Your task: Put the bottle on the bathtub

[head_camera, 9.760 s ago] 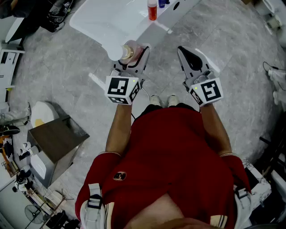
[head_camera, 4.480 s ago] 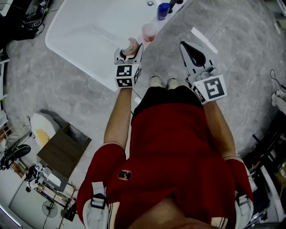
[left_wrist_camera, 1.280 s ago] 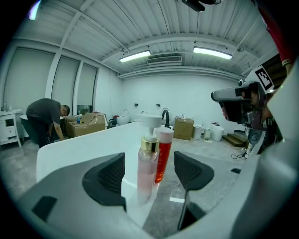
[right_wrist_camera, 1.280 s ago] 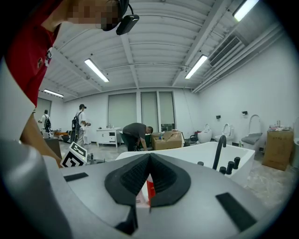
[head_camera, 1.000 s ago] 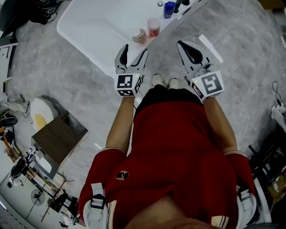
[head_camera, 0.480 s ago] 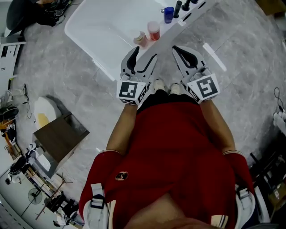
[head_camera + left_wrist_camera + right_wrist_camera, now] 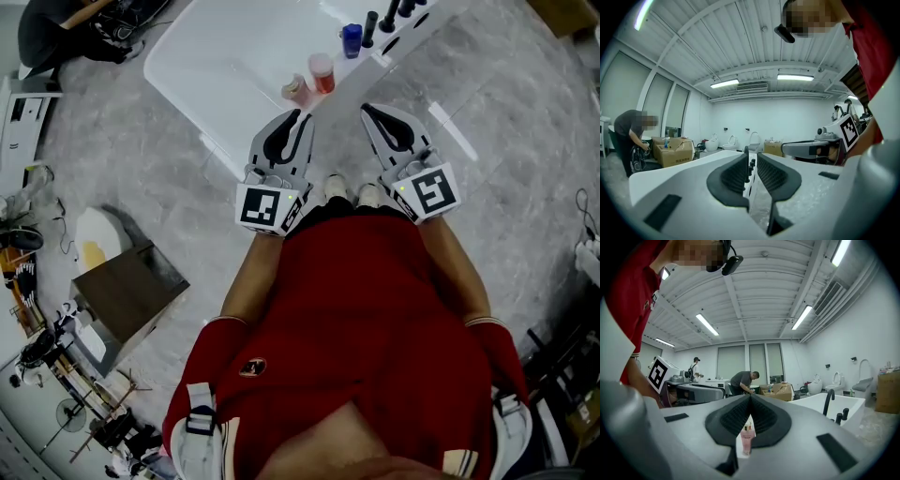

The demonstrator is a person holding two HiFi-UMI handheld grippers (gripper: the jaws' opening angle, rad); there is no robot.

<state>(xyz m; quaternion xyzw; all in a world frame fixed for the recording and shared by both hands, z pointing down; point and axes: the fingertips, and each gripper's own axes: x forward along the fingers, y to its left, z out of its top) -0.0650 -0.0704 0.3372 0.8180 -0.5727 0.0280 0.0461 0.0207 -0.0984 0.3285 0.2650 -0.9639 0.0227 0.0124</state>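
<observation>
Left tongs (image 7: pixel 299 120): jaws have just been closing and now stand a narrow slit apart. In the left gripper view these tongs (image 7: pixel 752 157) have nothing between their ribbed black pads. Right tongs (image 7: pixel 378 116): jaws together at the tips, holding nothing, as the right gripper view (image 7: pixel 750 397) confirms.

The small pale-pink round bottle with a tan cap (image 7: pixel 293 89) sits on the rim of the white rectangular bathtub (image 7: pixel 211 56). It is free of both tongs, a little beyond the left tips. Whether it is fully upright cannot be told at this size. Just beside it on the rim is a red-pink bottle with a pale cap (image 7: pixel 322 72). Farther along are a blue bottle (image 7: pixel 352 39) and black tap fittings (image 7: pixel 371 26).

In the right gripper view, one pink bottle with a gold collar (image 7: pixel 747 437) shows through the opening below the closed tips. It stands well beyond them on a white surface, and which of the two rim bottles it is cannot be told.

The person in a red shirt (image 7: pixel 366 309) stands on grey marbled floor (image 7: pixel 141 169), with white shoes (image 7: pixel 342 190) near the tub edge. Both tongs are held out side by side.
</observation>
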